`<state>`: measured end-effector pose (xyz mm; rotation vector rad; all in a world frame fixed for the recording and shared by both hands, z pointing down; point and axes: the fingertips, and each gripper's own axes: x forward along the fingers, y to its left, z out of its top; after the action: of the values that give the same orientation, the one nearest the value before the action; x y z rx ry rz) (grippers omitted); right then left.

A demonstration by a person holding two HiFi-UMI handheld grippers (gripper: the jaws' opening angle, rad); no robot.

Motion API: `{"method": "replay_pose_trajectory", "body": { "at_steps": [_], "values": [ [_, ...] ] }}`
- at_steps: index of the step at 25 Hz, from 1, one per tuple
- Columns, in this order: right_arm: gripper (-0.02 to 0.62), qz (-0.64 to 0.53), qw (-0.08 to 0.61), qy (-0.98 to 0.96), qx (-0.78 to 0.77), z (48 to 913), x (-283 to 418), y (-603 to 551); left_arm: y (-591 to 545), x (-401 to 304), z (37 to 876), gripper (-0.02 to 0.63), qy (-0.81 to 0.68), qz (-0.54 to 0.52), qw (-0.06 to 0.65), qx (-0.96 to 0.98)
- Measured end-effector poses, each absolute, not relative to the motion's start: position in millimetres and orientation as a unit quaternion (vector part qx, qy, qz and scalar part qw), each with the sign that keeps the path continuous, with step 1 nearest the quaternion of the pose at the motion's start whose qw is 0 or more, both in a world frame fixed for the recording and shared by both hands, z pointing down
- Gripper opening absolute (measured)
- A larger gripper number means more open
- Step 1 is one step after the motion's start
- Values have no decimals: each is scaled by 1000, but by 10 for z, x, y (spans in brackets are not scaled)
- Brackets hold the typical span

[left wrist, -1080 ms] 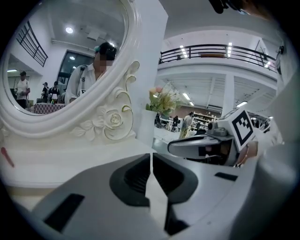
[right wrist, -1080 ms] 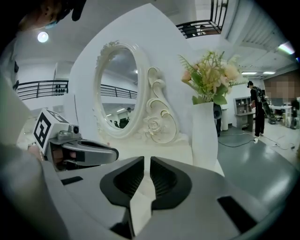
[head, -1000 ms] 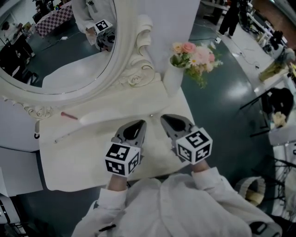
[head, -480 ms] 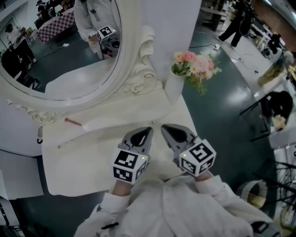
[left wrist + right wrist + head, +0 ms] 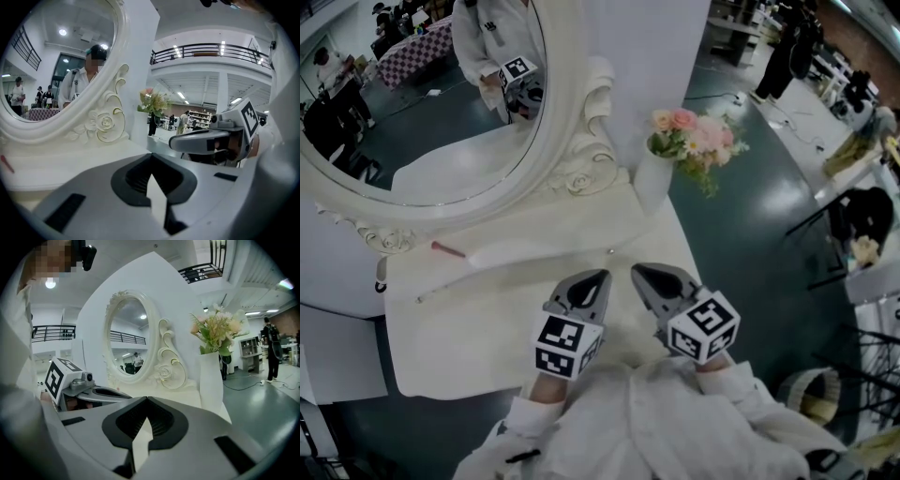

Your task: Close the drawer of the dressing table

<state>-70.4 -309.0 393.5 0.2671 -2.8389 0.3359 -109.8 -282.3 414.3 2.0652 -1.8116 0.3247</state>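
Note:
The white dressing table [image 5: 478, 328] fills the head view, with its oval mirror [image 5: 422, 103] at the back. No view shows the drawer: it is hidden under the table's front edge and my sleeves. My left gripper [image 5: 599, 277] and right gripper [image 5: 638, 271] hover side by side above the front part of the tabletop. Both are shut with nothing between the jaws. In the left gripper view the jaws [image 5: 150, 159] meet in a closed seam and the right gripper [image 5: 211, 140] shows beside them. The right gripper view shows shut jaws [image 5: 146, 400] and the left gripper [image 5: 91, 392].
A white vase [image 5: 652, 173] with pink flowers [image 5: 694, 127] stands at the table's back right corner. A small red stick [image 5: 447, 249] and a thin white rod [image 5: 441, 286] lie on the left of the tabletop. Dark floor, chairs and people lie beyond to the right.
Both grippers sit a little nearer the table's front edge in the head view than a second ago, the right one more so. The head view has shifted slightly.

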Motion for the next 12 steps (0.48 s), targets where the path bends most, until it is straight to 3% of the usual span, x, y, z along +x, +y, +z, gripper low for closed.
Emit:
{"method": "replay_pose_trajectory", "body": {
  "at_steps": [12],
  "values": [
    [8, 103, 160, -979, 76, 4074, -731, -2904, -2735, -976, 4320, 6, -636, 140, 207, 730]
  ]
}}
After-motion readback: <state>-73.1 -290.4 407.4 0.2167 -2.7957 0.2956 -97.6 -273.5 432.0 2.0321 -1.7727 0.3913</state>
